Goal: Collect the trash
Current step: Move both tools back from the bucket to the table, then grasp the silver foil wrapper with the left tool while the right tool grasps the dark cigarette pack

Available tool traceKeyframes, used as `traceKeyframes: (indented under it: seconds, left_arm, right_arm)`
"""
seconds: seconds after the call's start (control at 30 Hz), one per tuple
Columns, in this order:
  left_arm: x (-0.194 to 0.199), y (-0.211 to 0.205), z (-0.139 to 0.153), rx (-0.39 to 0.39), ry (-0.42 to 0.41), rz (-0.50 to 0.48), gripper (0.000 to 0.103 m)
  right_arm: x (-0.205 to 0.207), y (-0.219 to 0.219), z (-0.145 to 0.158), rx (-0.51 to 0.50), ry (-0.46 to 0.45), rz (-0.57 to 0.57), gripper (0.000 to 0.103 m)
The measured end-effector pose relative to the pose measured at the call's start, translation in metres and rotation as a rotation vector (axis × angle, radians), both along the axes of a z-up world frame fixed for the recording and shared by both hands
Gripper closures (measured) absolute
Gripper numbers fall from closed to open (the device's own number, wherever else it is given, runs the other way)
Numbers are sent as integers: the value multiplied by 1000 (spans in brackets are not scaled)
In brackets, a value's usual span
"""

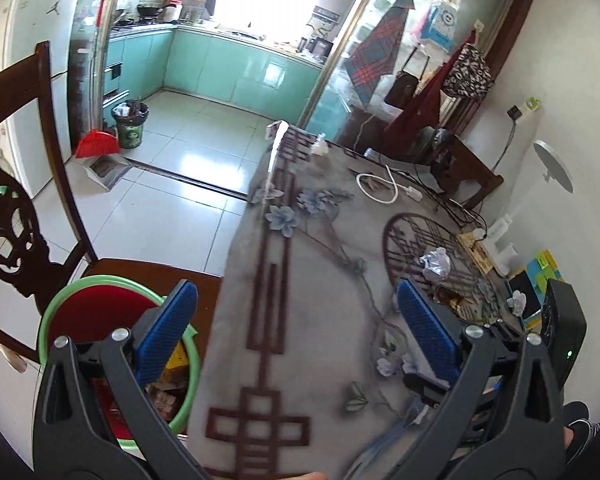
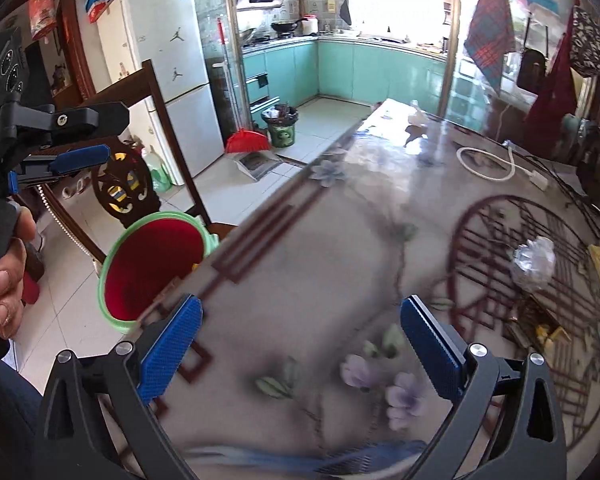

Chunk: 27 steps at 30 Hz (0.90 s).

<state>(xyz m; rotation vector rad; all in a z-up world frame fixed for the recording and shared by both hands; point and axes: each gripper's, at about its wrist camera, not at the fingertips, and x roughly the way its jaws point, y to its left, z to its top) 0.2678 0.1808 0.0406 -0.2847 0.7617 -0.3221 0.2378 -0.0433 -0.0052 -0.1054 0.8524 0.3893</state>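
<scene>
My left gripper is open and empty over the table's near edge. My right gripper is open and empty above the patterned tablecloth. A red bin with a green rim stands on a chair to the left and holds scraps; it also shows in the right wrist view. A crumpled silver wrapper lies on the table to the right, also seen in the right wrist view. A brown-and-yellow wrapper lies nearer, and in the right wrist view. A small crumpled ball lies farther right.
A dark wooden chair stands at the table's left. A white cable, a power strip and a phone lie on the table's right side. White paper sits at the far end. A kitchen bin and red broom are beyond.
</scene>
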Motion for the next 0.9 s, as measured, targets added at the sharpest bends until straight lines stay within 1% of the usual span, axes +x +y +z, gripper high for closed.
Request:
traceKeyframes:
  seconds: [0.17, 0.23, 0.33, 0.43, 0.6, 0.67, 0.73, 0.8, 0.9]
  left_arm:
    - [-1, -66, -12, 53, 13, -125, 5]
    - [-4, -85, -18, 73, 21, -167, 5]
    - [-6, -104, -21, 99, 17, -207, 5]
    - [-7, -116, -23, 110, 11, -224, 5]
    - [-5, -125, -26, 133, 10, -239, 5]
    - [-4, -127, -27, 139, 11, -244, 5]
    - [-3, -128, -27, 143, 12, -248, 5]
    - [-2, -130, -27, 146, 9, -252, 5]
    - [1, -132, -28, 154, 6, -256, 5]
  right_arm:
    - [1, -78, -1, -50, -8, -116, 7]
    - [3, -103, -5, -77, -7, -150, 7]
    - [8, -132, -11, -105, 0, -184, 7]
    - [14, -152, -19, -140, 2, -190, 7]
    - [28, -174, -35, -167, 8, -164, 7]
    - [35, -180, -42, -163, 3, -141, 7]
    - [43, -185, -51, -183, 5, -123, 7]
    - [51, -189, -61, -190, 18, -91, 7]
    - [62, -190, -75, -195, 43, -10, 7]
